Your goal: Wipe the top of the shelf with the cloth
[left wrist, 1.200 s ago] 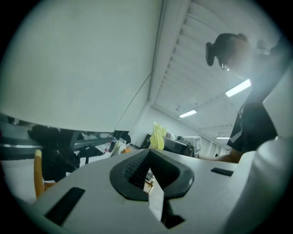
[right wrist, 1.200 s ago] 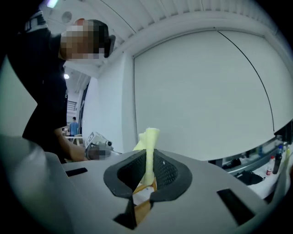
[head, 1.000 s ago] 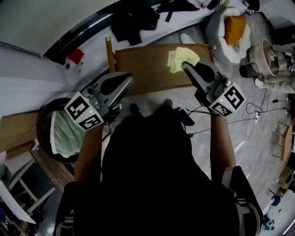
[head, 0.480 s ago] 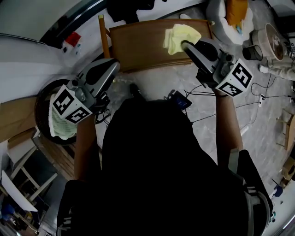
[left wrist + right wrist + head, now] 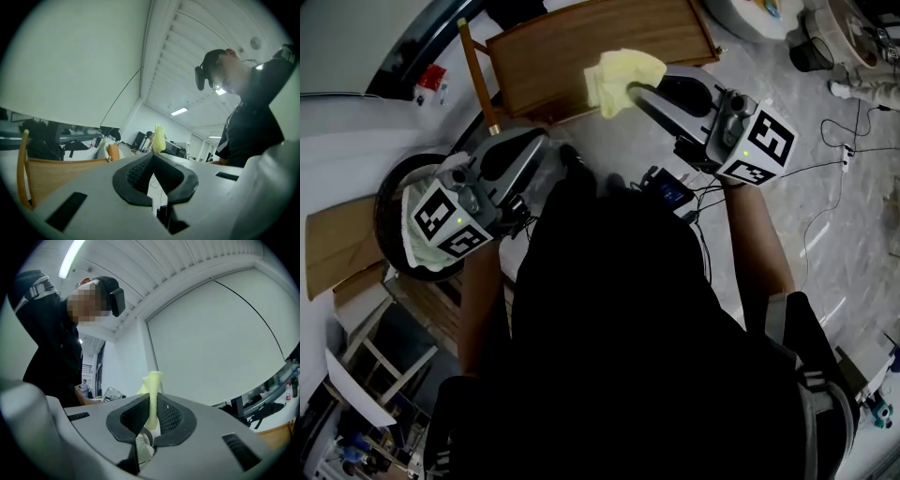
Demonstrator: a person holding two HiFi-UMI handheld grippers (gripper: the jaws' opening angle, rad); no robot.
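The brown wooden shelf top (image 5: pixel 581 47) lies at the top of the head view. A pale yellow cloth (image 5: pixel 622 77) hangs over its near edge, pinched in my right gripper (image 5: pixel 634 91), which is shut on it. In the right gripper view the cloth (image 5: pixel 152 394) stands up between the closed jaws. My left gripper (image 5: pixel 546 148) is held below the shelf's near left corner with its jaws shut and nothing between them. In the left gripper view (image 5: pixel 152 157) the jaws meet, the shelf (image 5: pixel 61 173) is at the left and the cloth (image 5: pixel 159 138) shows beyond.
A yellow wooden post (image 5: pixel 478 75) stands at the shelf's left end. A dark round basket (image 5: pixel 394 216) with a green-and-white towel (image 5: pixel 420 246) sits at the left. Cables (image 5: pixel 825 169) run over the marbled floor at the right. Cardboard (image 5: pixel 337 244) lies at far left.
Both grippers and the cloth have come nearer the shelf's front edge, and the head view has shifted so the shelf sits higher in frame. The right gripper still holds the cloth.
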